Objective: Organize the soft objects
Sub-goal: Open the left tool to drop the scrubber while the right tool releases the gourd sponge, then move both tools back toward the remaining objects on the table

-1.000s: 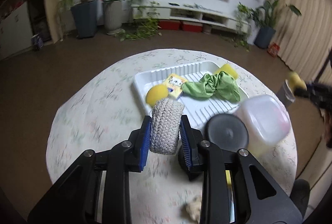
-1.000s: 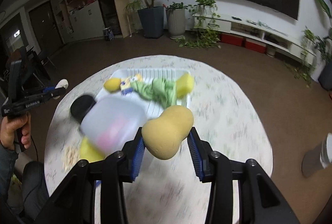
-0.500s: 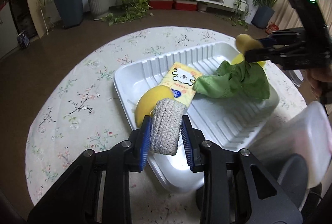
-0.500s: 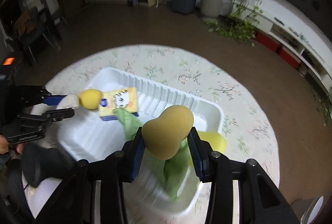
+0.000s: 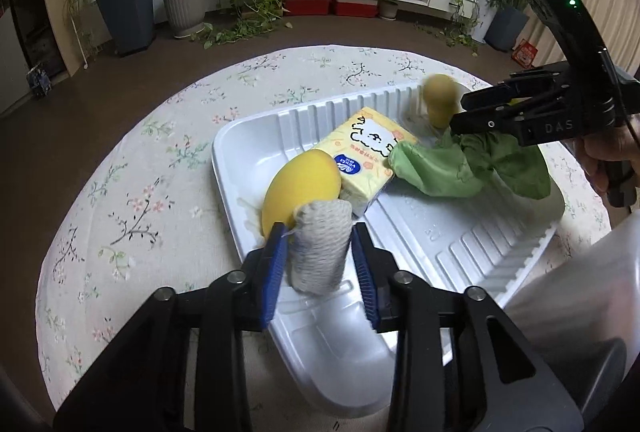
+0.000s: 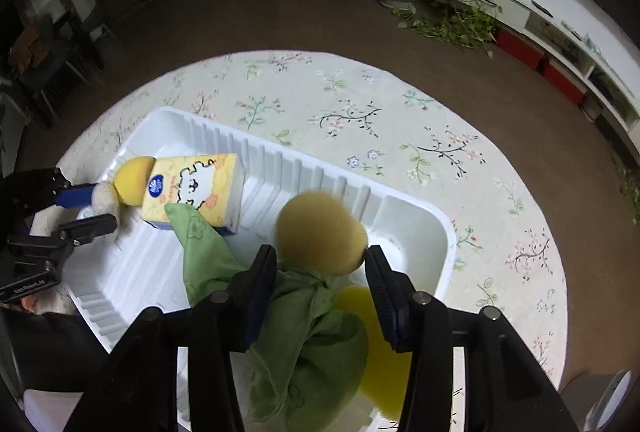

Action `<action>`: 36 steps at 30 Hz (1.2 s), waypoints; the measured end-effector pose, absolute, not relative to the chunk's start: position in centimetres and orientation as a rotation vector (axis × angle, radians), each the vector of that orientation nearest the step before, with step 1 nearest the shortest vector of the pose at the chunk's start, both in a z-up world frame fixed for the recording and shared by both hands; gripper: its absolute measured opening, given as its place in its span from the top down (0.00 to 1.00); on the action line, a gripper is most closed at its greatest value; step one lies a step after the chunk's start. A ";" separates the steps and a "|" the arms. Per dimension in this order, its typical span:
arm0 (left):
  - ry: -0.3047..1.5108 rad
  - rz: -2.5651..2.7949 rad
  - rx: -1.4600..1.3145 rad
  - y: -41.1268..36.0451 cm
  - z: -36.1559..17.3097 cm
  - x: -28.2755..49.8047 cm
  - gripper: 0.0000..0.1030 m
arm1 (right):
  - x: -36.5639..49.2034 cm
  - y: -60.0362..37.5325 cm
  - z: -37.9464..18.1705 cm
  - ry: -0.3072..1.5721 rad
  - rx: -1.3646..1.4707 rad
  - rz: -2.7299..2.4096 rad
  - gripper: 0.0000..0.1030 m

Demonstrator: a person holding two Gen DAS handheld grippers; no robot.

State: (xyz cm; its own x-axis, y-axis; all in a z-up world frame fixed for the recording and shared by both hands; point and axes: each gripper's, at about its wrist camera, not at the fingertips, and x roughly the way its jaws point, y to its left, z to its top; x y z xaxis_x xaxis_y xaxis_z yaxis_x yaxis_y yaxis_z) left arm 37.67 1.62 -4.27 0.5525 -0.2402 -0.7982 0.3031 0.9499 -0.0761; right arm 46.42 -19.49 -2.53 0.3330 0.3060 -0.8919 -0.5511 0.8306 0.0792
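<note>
Your left gripper (image 5: 320, 254) is clamped on the grey woven rope roll (image 5: 319, 245) over the white ribbed plastic tray (image 5: 472, 256). Your right gripper (image 6: 321, 284), jaws spread wide, has the blurred tan pear-shaped sponge (image 6: 320, 232) loose between them above the tray's far corner.

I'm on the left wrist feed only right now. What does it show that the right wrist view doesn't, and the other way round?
Left wrist only: the left gripper close up around the grey knitted roll, and a translucent container at the right edge.

Right wrist only: the right gripper open, with the blurred tan sponge between its fingers, and a yellow sponge under the green cloth.

Both: white tray, tissue pack, yellow ball, green cloth.
</note>
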 end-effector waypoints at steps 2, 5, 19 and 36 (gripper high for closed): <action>0.927 -0.330 0.081 1.3 -4.3 37.9 0.60 | 46.2 -19.8 -2.5 1.097 -0.254 0.563 0.47; 0.912 -0.341 0.089 0.7 -4.4 38.2 0.54 | 45.7 -20.1 -2.4 1.098 -0.253 0.564 0.46; 0.840 -0.326 0.003 3.5 -1.1 37.8 0.17 | 43.5 -22.4 2.3 0.963 -0.151 0.559 0.35; 0.706 -0.327 -0.119 6.7 5.1 20.3 0.00 | 24.6 -31.2 12.2 0.638 0.182 0.571 0.00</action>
State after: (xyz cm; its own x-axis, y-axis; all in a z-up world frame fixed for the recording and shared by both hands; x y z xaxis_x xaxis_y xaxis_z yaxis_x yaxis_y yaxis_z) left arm 20.29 6.71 5.12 0.7125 -0.3344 -0.6169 0.2546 0.9424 -0.2168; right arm 24.62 -31.25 12.22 0.6564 0.5551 -0.5109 -0.4461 0.8317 0.3305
